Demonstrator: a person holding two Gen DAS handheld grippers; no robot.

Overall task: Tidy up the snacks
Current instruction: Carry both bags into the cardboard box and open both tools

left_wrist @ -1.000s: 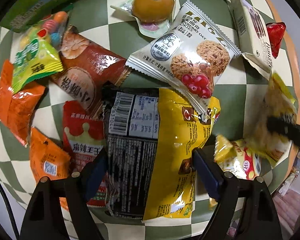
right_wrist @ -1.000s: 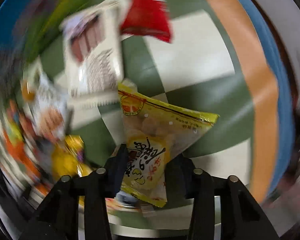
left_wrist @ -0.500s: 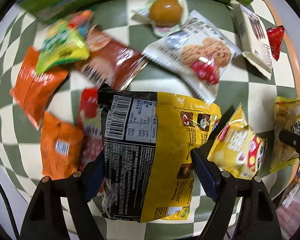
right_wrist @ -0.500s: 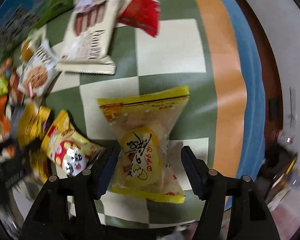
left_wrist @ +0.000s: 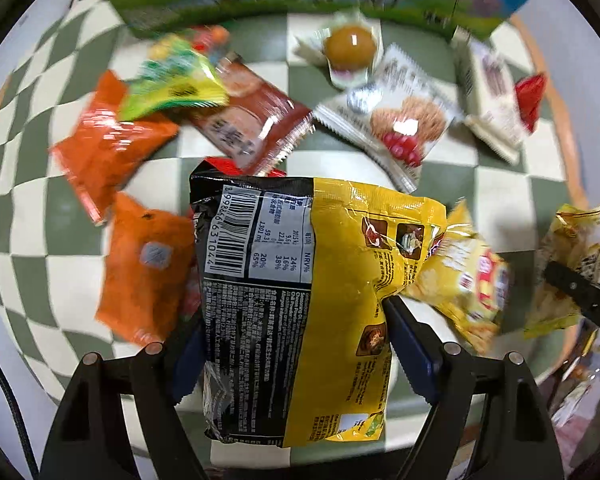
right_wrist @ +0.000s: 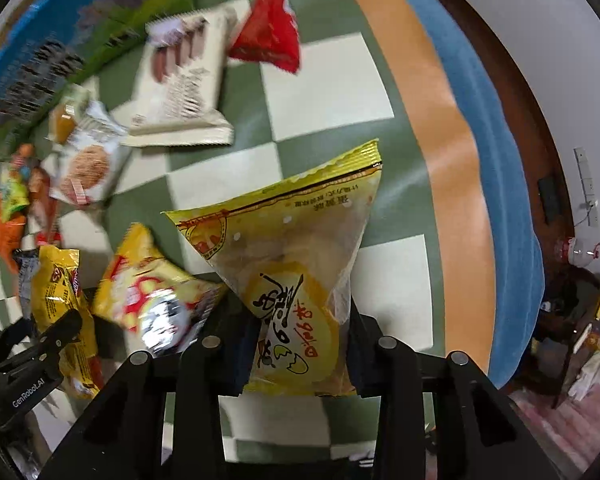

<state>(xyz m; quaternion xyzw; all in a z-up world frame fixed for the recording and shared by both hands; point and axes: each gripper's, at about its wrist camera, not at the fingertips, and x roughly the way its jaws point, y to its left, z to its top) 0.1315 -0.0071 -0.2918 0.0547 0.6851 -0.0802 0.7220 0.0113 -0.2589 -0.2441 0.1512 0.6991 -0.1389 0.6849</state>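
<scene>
Lifted higher off the checkered surface (left_wrist: 340, 168) than a second ago. Left tool (left_wrist: 288, 344) pinching yellow-black bag (left_wrist: 300, 280); right tool (right_wrist: 296, 344) pinching pale yellow packet (right_wrist: 292, 256). Light, crinkly, slippery; best gripped mid-body. Loose snacks at 12 o'clock.

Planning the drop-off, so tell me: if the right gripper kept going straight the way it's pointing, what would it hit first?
The right gripper, shut on the yellow egg-print snack bag, points at bare checkered tablecloth beyond the bag's top edge. That cloth probably comes first; the red packet lies further along, slightly left. Depth is uncertain.
</scene>
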